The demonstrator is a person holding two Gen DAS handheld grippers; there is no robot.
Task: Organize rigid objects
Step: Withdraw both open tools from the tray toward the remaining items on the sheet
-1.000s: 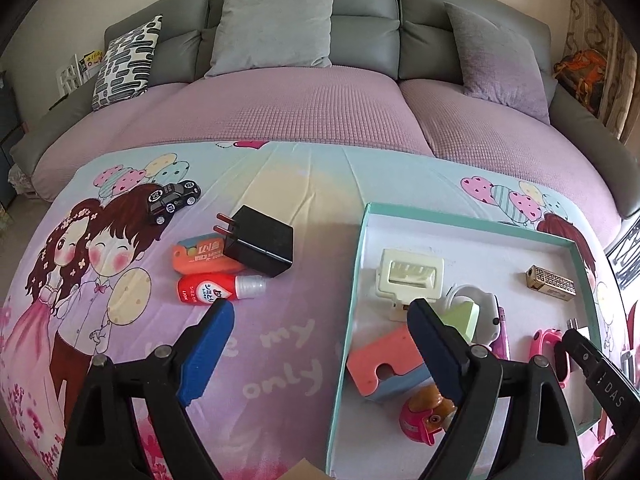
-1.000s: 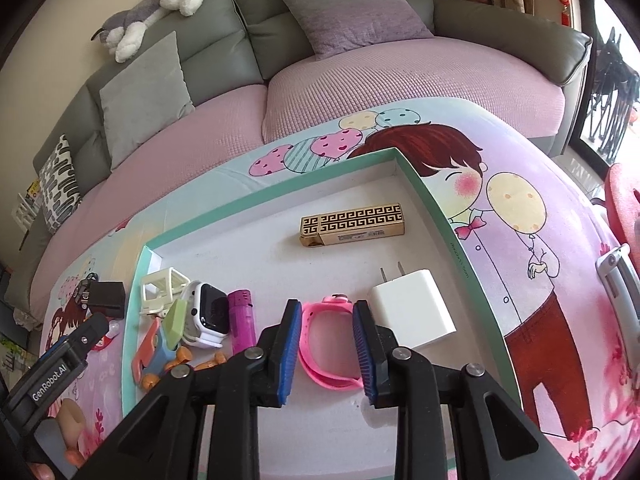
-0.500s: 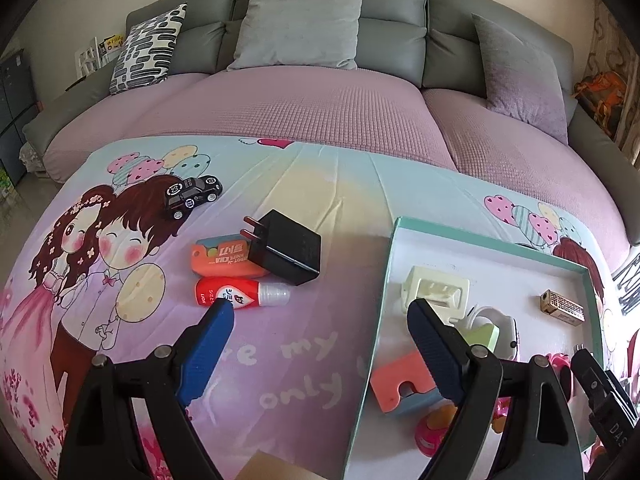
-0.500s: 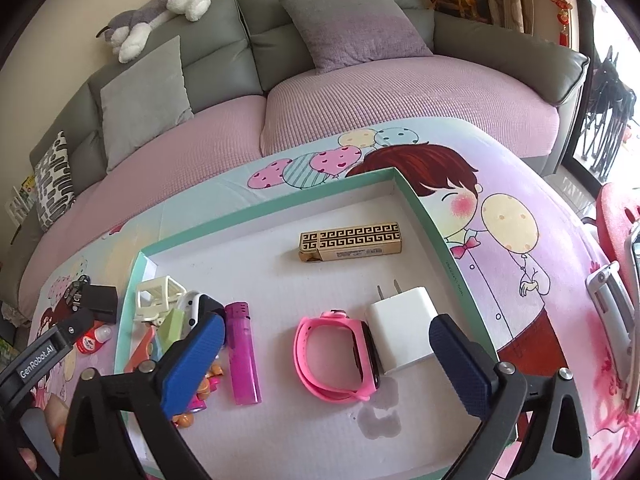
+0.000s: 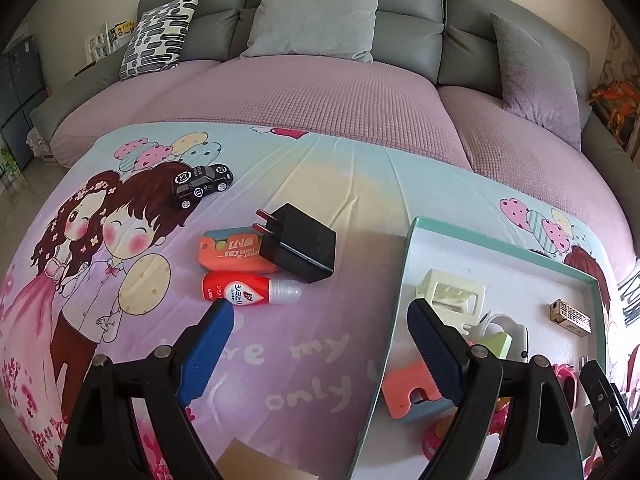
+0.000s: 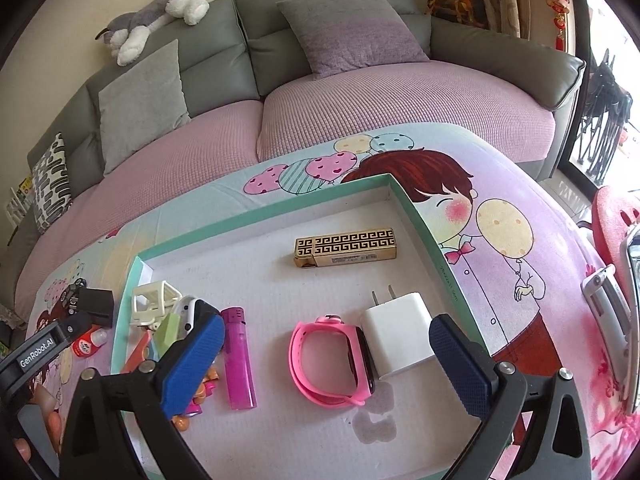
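- Four loose things lie outside the tray (image 5: 404, 280) on the printed sheet: a red bottle (image 5: 244, 292), an orange case (image 5: 232, 254), a black charger (image 5: 304, 248) resting partly on that case, and a toy car (image 5: 202, 184) farther back.
- Left hand-held gripper (image 5: 320, 320) stands wide open with nothing between its blue pads; the red bottle sits just ahead of its left fingertip, so this hand is the nearer one for what remains outside.
- That bottle lies on its side, long axis running left to right across the view, clear cap toward the tray; the jaws would probably need to straddle it across its narrow width.
- Right hand-held gripper (image 6: 324, 344) hangs over the tray, jaws spread fully and empty; the pink watch (image 6: 332, 360) and white charger (image 6: 396, 336) lie side by side, seemingly touching, on the tray floor between its pads.
- Purple lighter (image 6: 238, 356) and gold box (image 6: 346, 247) also lie inside, well apart.
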